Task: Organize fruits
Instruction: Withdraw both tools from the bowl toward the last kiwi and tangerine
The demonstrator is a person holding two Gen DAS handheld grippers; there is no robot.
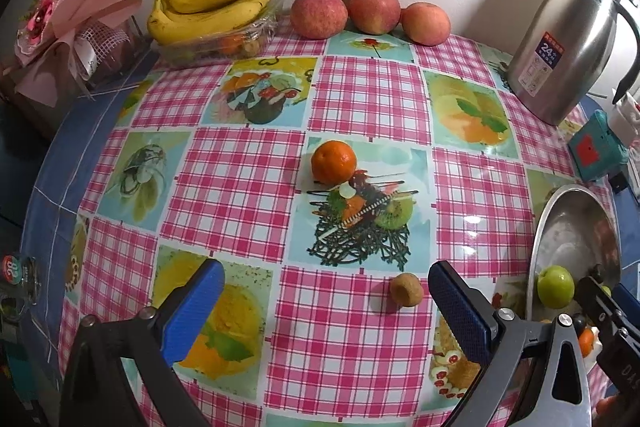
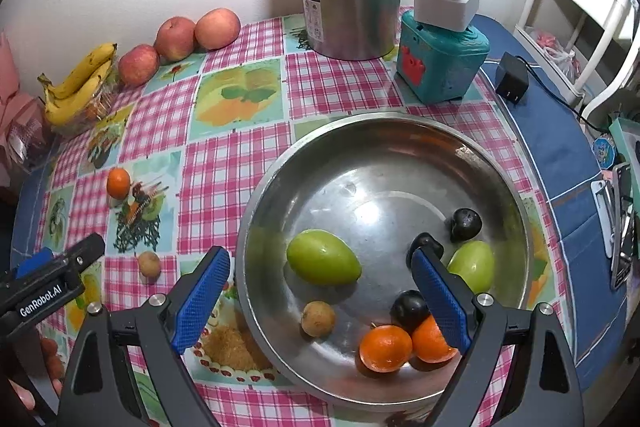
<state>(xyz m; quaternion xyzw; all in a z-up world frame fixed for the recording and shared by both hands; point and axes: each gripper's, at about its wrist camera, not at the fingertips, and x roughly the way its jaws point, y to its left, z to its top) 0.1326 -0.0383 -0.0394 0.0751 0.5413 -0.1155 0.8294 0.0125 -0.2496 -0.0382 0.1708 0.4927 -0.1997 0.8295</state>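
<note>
Left wrist view: left gripper (image 1: pixel 324 297) wide open, nothing between the pads, hovering over the checked tablecloth (image 1: pixel 236 187). Orange (image 1: pixel 333 163) sits mid-table; small brown fruit (image 1: pixel 406 289) lies just beside the right-hand finger, not touching. Bananas (image 1: pixel 212 3) and apples (image 1: pixel 368 13) along the wall.

Right wrist view: right gripper (image 2: pixel 320 297) spread wide over the steel bowl (image 2: pixel 516 215), gripping nothing. Green fruit (image 2: pixel 323 258) lies loose between the fingers. Bowl also holds a second green one, two oranges, dark plums and a brown fruit.
</note>
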